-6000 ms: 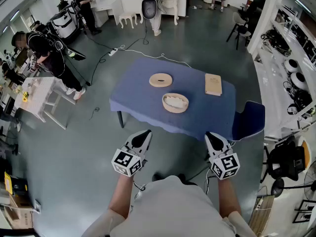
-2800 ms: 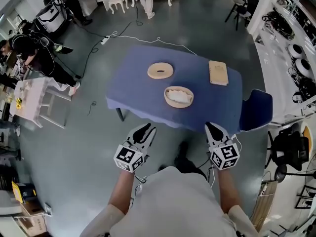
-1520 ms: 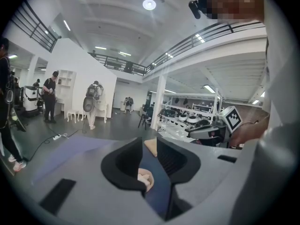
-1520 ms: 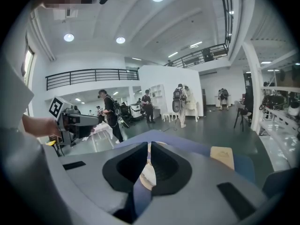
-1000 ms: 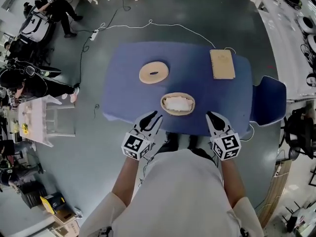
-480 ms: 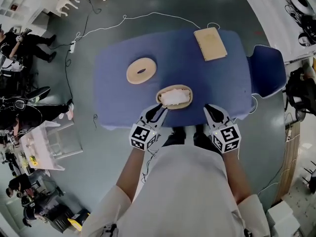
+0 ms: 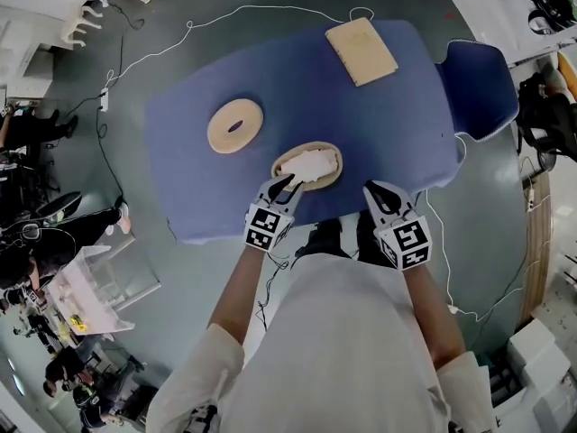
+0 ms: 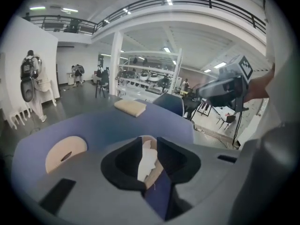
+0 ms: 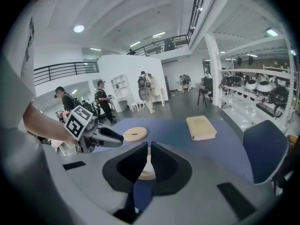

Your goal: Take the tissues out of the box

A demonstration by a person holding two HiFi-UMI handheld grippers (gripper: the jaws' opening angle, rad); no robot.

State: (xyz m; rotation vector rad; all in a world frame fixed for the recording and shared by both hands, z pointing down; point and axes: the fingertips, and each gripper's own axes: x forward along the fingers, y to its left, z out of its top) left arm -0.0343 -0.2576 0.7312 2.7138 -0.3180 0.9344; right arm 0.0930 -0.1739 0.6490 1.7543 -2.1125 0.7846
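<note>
An oval wooden tissue box (image 7: 328,179) stands near the front edge of the blue table (image 7: 406,124), with white tissues (image 7: 304,162) heaped in its open top. My left gripper (image 7: 287,183) is open, its tips at the box's near-left rim over the tissues; between its jaws I see the tissues (image 8: 148,161), nothing gripped. My right gripper (image 7: 371,188) hovers at the table edge just right of the box, jaws nearly together and empty. The box (image 9: 146,174) shows through their thin slit.
An oval wooden lid with a slot (image 7: 234,126) lies left of the box. A flat rectangular wooden piece (image 7: 361,50) lies at the table's far right. A blue chair (image 7: 478,84) stands at the right end. Cables cross the floor; people stand far off at left.
I have come up to the table; both grippers moved forward to its near edge. The left gripper's tips now reach the box's rim. No jaw has visibly changed.
</note>
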